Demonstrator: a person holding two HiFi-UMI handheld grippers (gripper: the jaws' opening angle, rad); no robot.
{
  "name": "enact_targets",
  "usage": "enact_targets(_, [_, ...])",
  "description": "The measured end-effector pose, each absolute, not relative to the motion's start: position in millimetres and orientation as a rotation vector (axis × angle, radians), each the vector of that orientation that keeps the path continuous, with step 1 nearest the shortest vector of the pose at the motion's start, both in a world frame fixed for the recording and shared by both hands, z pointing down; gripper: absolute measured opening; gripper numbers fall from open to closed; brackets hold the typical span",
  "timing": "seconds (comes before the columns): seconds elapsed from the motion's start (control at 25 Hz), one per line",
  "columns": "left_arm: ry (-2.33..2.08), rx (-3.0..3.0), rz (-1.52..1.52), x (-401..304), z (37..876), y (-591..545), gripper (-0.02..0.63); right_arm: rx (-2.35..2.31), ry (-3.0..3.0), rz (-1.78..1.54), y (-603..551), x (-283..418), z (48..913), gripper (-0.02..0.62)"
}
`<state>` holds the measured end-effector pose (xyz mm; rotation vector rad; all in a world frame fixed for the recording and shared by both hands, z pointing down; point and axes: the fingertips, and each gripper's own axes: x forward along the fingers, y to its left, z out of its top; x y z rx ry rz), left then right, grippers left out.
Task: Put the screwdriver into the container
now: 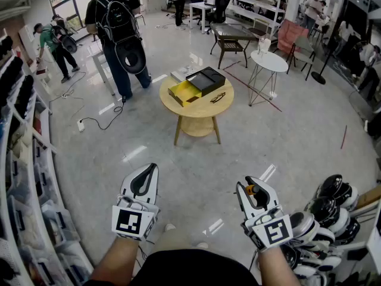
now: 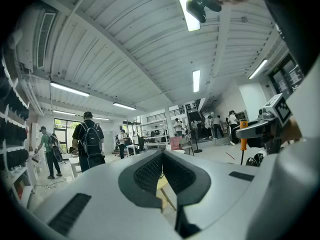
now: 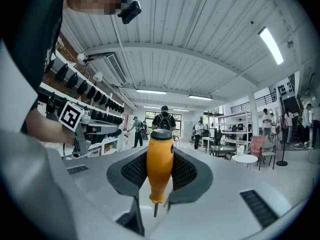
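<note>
Two claws are held out level above the pale floor [image 1: 178, 159], side by side and apart from each other, both well short of the round wooden bench [image 1: 205, 111] that stands farther ahead. The left claw [image 1: 151, 170] is closed with nothing in it. In the left gripper view its dark ribbed pads meet at the tips, and only a sliver of a bench leg shows through the gap behind them.

The right claw [image 1: 247, 186] is clamped on the screwdriver [image 3: 160, 164]. The orange handle stands upright between the ribbed pads, black cap on top, and the thin metal shaft pokes out below. The jaws stand partly apart, as far as the handle keeps them. In the head view a bit of orange shows between those jaws.

The container [image 1: 186, 92] — an open box, yellow inside — sits on the left part of the bench top, with a black lid [image 1: 206, 80] right against its far side. The screwdriver is well apart from it, out over the floor in the right claw. A small dark item lies on the bench to the right of the container, too small to make out.

Beyond the bench, to the left, a person with a backpack [image 1: 116, 28] stands with back turned.
</note>
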<state>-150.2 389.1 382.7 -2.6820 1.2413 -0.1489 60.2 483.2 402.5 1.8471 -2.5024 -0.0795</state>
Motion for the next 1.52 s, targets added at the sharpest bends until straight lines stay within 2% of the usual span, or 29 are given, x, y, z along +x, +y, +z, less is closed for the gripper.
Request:
enact_targets(0.56, [1.177, -2.638, -0.132, -119, 372, 347, 0.017, 1.879, -2.496, -0.114, 436, 71, 399, 0.112])
enact_targets(1.52, [1.143, -2.710, -0.195, -111, 403, 214, 0.017, 1.873, -2.443, -0.016, 310, 73, 424, 0.112])
